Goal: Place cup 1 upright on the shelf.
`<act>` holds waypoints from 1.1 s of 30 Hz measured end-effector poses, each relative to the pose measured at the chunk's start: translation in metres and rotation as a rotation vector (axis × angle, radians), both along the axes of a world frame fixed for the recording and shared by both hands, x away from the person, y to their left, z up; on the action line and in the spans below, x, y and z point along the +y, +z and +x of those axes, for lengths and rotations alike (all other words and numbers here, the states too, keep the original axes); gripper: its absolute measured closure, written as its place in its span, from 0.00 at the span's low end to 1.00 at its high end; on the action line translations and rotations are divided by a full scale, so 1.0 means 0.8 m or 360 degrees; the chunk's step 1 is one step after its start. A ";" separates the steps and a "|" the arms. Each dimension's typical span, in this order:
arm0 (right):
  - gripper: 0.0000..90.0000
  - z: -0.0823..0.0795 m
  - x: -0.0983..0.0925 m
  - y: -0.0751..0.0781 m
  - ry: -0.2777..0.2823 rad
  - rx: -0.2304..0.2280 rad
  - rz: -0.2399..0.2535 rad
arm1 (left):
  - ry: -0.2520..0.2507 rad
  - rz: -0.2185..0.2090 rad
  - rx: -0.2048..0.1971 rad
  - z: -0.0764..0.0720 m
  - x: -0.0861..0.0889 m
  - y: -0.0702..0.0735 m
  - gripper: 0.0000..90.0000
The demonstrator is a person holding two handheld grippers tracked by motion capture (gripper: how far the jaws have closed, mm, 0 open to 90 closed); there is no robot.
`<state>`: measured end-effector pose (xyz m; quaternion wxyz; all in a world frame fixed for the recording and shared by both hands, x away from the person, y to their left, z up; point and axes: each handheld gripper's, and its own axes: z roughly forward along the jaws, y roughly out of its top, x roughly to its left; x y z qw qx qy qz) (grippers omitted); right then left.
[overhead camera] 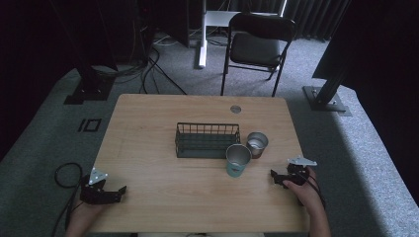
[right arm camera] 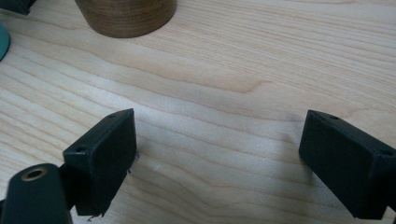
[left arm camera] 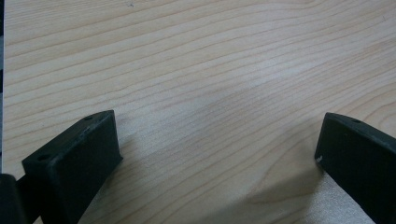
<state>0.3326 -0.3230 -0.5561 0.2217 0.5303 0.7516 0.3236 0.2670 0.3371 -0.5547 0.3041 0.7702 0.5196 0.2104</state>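
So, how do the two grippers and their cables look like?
Both the left gripper and the right gripper are black with two blocky jaws. Each carries a grey three-cornered plate on top. A black cable trails in a loop from the left one.

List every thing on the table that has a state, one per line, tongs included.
Green-blue metal cup: upright, open end up, free.
Brown metal cup: upright, beside the basket, free.
Dark green wire basket: upright, nothing inside.
Left tongs: jaws wide, nothing between, low over the wooden table.
Right tongs: jaws wide, nothing between.
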 end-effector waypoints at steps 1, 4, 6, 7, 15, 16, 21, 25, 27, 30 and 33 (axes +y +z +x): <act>0.12 0.000 0.000 0.000 0.0000 0.0000 0.0000 | 0.0000 0.0000 0.0000 0.000 0.000 0.000 0.01; 0.12 0.000 0.000 0.000 0.0000 0.0000 0.0000 | 0.0000 0.0000 0.0000 0.000 0.000 0.000 0.01; 0.12 0.000 0.000 0.000 0.0000 0.0000 0.0000 | -0.0001 0.0001 0.0000 0.000 0.000 0.000 0.01; 0.12 0.000 0.000 0.000 0.0000 0.0000 0.0000 | -0.0001 0.0001 -0.0001 0.000 0.000 0.000 0.01; 0.12 0.000 0.000 0.000 0.0000 -0.0001 0.0000 | -0.0009 0.0002 -0.0004 -0.002 0.000 0.000 0.01; 0.12 0.000 0.000 0.000 0.0000 -0.0001 0.0000 | -0.0009 0.0002 -0.0004 -0.002 0.000 0.000 0.01; 0.12 0.000 0.000 0.000 0.0000 0.0000 0.0000 | -0.0062 -0.0036 -0.0016 -0.003 -0.002 0.003 0.01; 0.12 0.000 0.000 0.000 0.0000 -0.0001 -0.0001 | -0.0114 0.0019 -0.0040 -0.001 -0.017 0.006 0.01; 0.12 0.001 0.001 0.000 -0.0003 -0.0002 -0.0002 | -0.0130 0.0024 -0.0046 0.001 -0.023 0.006 0.01; 0.12 0.001 0.001 0.000 -0.0003 -0.0002 -0.0003 | -0.0152 0.0026 -0.0046 0.003 -0.028 0.007 0.01; 0.12 0.001 0.001 0.000 -0.0003 -0.0001 -0.0002 | -0.0169 0.0006 -0.0051 0.003 -0.032 0.007 0.01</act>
